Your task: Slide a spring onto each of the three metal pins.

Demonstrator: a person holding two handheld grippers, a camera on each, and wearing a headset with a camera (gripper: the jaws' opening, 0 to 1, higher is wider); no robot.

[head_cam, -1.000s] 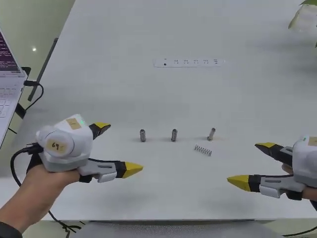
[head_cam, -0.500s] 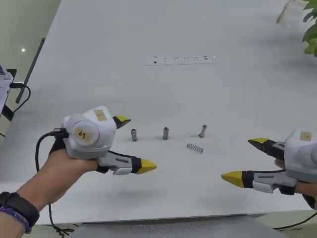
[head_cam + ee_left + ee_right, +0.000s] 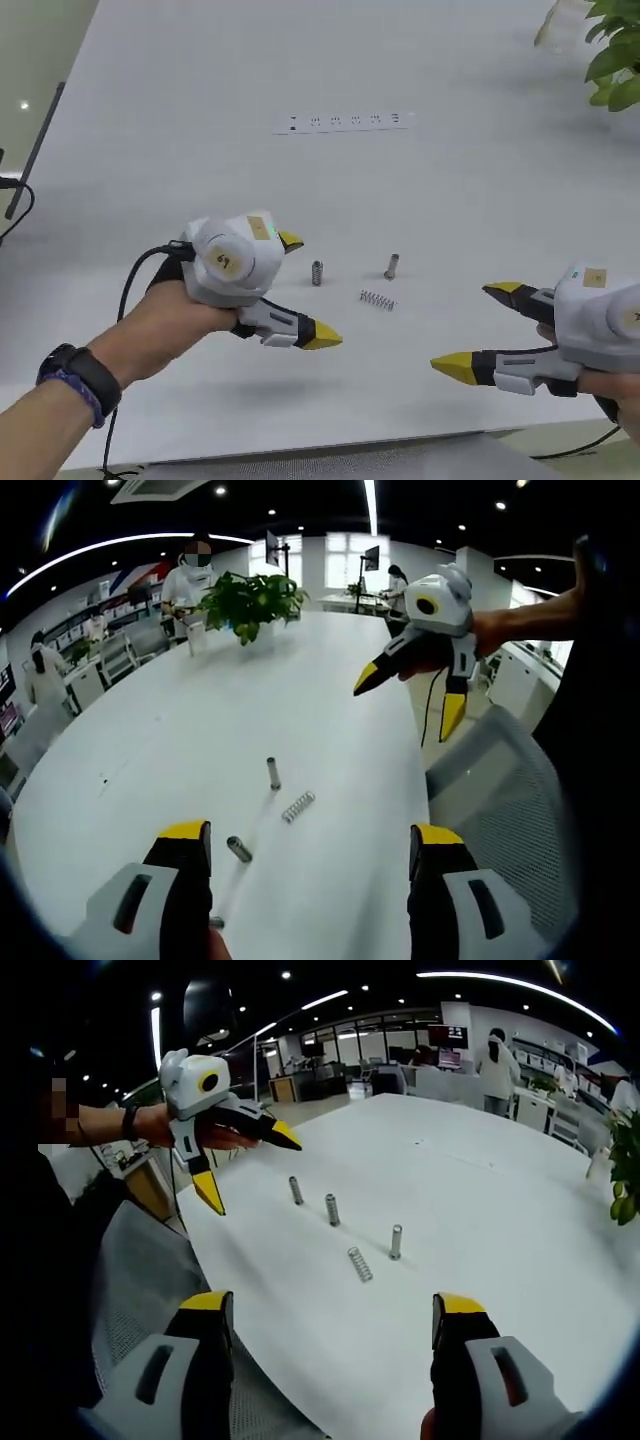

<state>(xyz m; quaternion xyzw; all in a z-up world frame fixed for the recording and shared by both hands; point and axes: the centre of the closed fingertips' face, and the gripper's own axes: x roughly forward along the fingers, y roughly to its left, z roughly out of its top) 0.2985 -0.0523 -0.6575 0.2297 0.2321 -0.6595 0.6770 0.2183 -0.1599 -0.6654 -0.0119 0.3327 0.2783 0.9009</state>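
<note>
On the white table (image 3: pixel 200 120) a short pin with a spring on it (image 3: pixel 317 272) stands left of a bare metal pin (image 3: pixel 392 266). A loose spring (image 3: pixel 377 300) lies just in front of them. My left gripper (image 3: pixel 308 290) is open and empty, and its body hides the leftmost pin. The right gripper view shows all three pins: two ribbed ones (image 3: pixel 296 1190) (image 3: pixel 332 1209) and the bare one (image 3: pixel 396 1242), with the loose spring (image 3: pixel 358 1264) beside it. My right gripper (image 3: pixel 473 328) is open and empty, to the right of the pins and nearer the front edge.
A white power strip (image 3: pixel 343 121) lies farther back on the table. A green plant (image 3: pixel 610 60) stands at the far right. A cable (image 3: pixel 130 300) trails from my left hand. The table's front edge (image 3: pixel 300 445) runs just below both grippers.
My left gripper has moved right toward the pins and now covers the leftmost one. The head camera has shifted, so the whole scene sits further left. The right gripper has barely moved.
</note>
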